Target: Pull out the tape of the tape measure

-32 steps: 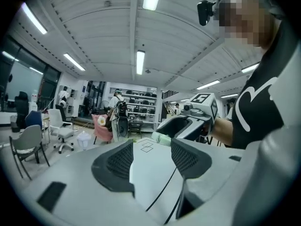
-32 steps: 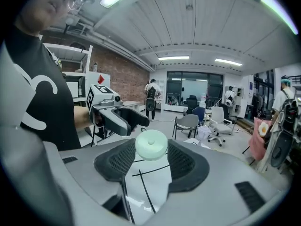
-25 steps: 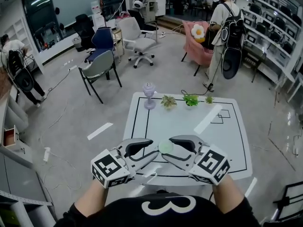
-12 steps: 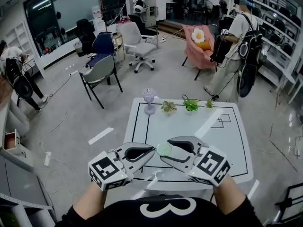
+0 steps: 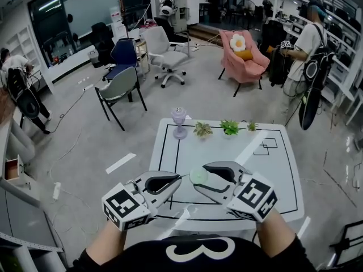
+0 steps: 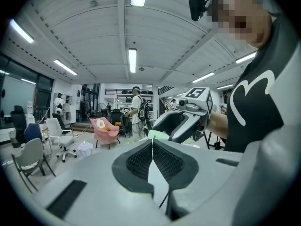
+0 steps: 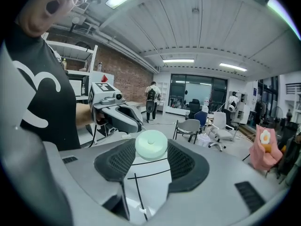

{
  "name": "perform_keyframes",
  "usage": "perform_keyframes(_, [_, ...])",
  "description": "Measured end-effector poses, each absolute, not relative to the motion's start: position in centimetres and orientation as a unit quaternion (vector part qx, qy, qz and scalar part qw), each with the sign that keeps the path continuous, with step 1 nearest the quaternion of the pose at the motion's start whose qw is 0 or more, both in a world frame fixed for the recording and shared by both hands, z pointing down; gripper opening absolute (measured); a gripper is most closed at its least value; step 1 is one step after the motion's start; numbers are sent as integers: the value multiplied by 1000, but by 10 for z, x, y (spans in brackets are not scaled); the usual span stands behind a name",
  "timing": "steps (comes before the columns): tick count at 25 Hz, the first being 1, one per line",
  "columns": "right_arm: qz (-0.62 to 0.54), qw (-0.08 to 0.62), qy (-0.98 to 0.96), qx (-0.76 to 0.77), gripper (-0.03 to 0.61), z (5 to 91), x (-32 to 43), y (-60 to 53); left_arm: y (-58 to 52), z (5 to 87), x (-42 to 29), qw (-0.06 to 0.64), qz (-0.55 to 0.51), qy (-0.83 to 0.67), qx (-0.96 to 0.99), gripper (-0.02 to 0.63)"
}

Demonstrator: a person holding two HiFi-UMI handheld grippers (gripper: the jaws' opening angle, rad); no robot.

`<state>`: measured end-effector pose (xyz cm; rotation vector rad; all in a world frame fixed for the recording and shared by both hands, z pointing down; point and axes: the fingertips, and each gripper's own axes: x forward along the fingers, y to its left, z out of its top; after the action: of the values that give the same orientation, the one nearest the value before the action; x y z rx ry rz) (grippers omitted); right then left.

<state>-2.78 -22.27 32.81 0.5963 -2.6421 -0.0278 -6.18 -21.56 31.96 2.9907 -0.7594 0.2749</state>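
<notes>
Left claw [image 5: 178, 180] closed; right claw [image 5: 198, 178] clamped wide; tips facing, close together

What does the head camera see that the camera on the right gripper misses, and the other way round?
Only the head view shows the three small plants and the lilac goblet-shaped object on the table's far side, plus the right gripper's own marker cube. Only the right gripper view shows the brick wall. Both show the pale green tape measure clamped in the right gripper, the left gripper shut close beside it, the white table with black lines, and the pink chair.
</notes>
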Motion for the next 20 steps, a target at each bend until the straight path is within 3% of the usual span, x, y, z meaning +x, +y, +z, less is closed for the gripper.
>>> perform_keyframes(20, [3, 217, -943, 254, 216, 328, -6, -235, -231, 324, -94, 56, 77, -311, 946, 9])
